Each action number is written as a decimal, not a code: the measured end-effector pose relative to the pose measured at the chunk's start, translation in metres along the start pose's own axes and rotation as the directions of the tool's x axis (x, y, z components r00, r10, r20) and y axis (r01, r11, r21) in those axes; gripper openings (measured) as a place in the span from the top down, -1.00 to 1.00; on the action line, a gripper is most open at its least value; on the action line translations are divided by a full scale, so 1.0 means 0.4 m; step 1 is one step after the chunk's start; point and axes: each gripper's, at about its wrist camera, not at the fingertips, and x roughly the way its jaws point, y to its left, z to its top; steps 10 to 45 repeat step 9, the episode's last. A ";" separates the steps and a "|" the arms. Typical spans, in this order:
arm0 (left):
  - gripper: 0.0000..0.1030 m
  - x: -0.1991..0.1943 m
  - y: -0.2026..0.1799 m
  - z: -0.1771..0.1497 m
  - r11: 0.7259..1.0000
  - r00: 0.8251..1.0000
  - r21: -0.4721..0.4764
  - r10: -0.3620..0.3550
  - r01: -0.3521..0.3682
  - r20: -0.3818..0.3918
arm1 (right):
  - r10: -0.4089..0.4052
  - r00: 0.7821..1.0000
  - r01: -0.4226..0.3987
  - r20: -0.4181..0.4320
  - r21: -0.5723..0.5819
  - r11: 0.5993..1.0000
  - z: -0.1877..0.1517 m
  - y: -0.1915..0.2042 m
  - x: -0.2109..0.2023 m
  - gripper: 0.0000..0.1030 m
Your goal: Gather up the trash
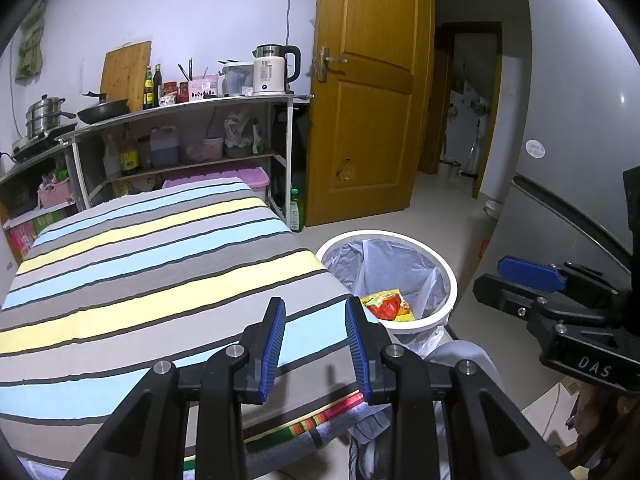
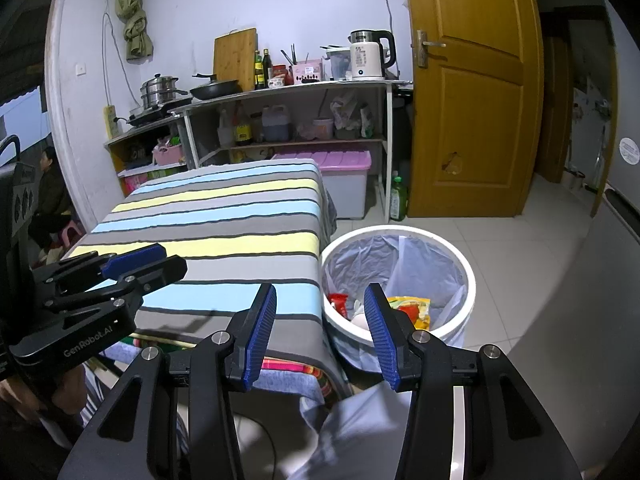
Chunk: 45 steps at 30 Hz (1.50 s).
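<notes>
Your left gripper (image 1: 316, 344) and right gripper (image 2: 322, 332) both hang with jaws apart and empty above the striped table (image 1: 152, 264). The wrappers (image 2: 412, 310) lie in the white bin (image 2: 472, 280) beside it.

The bin (image 2: 400, 240) stands on the floor just right of the table (image 2: 224, 216), wrappers (image 2: 416, 310) lying in it, with shelves (image 2: 304, 112) behind the table and the door (image 2: 472, 100) to their right.
</notes>
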 end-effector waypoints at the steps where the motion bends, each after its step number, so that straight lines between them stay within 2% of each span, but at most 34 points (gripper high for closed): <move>1: 0.41 0.001 0.004 0.000 1.000 1.000 -0.002 -0.003 0.003 -0.001 | 0.001 1.000 -0.001 0.000 -0.002 1.000 -0.002 0.000 0.003 0.09; 45: 0.41 0.010 0.008 -0.001 1.000 1.000 -0.011 -0.001 0.001 0.004 | 0.002 1.000 -0.002 -0.010 -0.005 1.000 -0.002 -0.009 0.021 0.09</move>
